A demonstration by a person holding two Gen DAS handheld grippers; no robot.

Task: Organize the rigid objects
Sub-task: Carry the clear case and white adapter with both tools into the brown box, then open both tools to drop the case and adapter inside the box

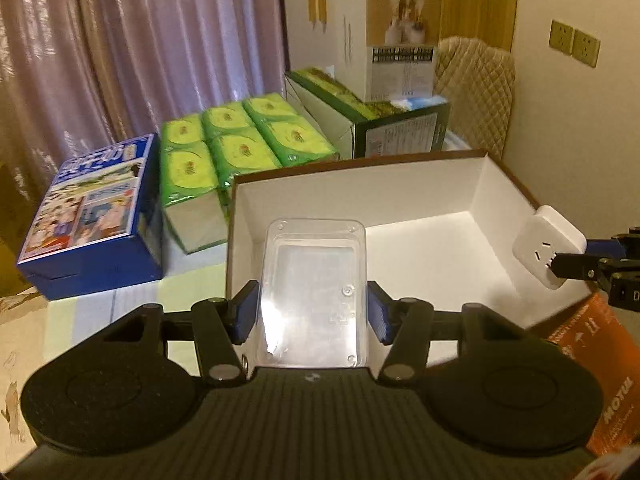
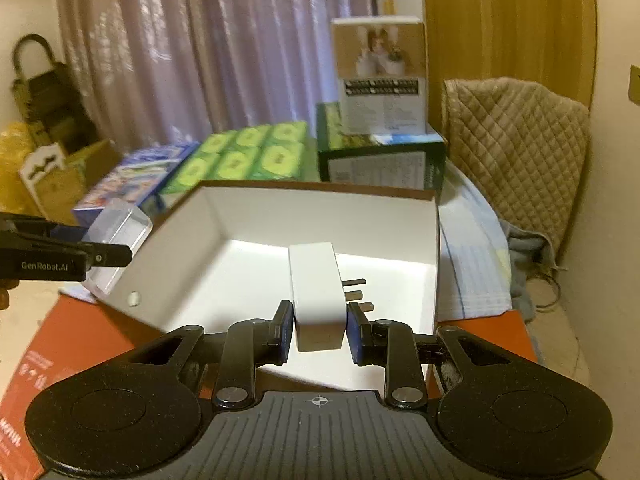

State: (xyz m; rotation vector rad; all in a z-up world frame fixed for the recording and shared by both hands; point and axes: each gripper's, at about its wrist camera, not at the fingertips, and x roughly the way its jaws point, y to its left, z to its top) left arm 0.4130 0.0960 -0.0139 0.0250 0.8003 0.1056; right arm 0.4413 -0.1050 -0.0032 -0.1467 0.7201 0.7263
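Note:
My left gripper (image 1: 312, 316) is shut on a clear plastic box (image 1: 314, 292) and holds it over the near left wall of an open white-lined cardboard box (image 1: 432, 248). My right gripper (image 2: 319, 330) is shut on a white plug adapter (image 2: 318, 292) with its metal prongs pointing right, held above the same open box (image 2: 320, 216) near its front. The adapter also shows in the left wrist view (image 1: 550, 246) at the box's right rim. The clear box also shows in the right wrist view (image 2: 116, 240) at the box's left rim.
The open box sits on an orange carton (image 2: 80, 344). Behind it stand a blue box (image 1: 92, 216), green tissue packs (image 1: 224, 148), a dark green box (image 1: 380, 120) with a white box (image 1: 388, 40) on top, a curtain and a quilted chair (image 2: 520, 148).

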